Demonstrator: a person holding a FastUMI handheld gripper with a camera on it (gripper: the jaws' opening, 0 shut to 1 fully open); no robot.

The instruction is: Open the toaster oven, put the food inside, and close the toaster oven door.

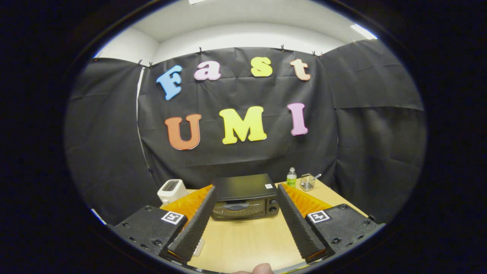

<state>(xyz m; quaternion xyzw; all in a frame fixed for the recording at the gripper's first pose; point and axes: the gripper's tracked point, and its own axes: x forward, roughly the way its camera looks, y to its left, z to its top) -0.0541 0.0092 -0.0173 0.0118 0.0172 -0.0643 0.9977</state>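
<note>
A black toaster oven [243, 196] stands on the wooden table [247, 239], straight ahead of my fingers, its door shut and its handle across the front. Two knobs sit at its right side. My gripper [246, 194] is open, held back from the oven with a stretch of bare table between us. The ridged black fingers [198, 220] frame the oven from either side, and nothing lies between them. No food can be made out from here.
A white toaster [172, 190] stands to the oven's left. To its right are a small green-labelled bottle [291, 178] and a clear glass with a utensil [307, 182]. A fingertip [260, 269] pokes in at the near table edge.
</note>
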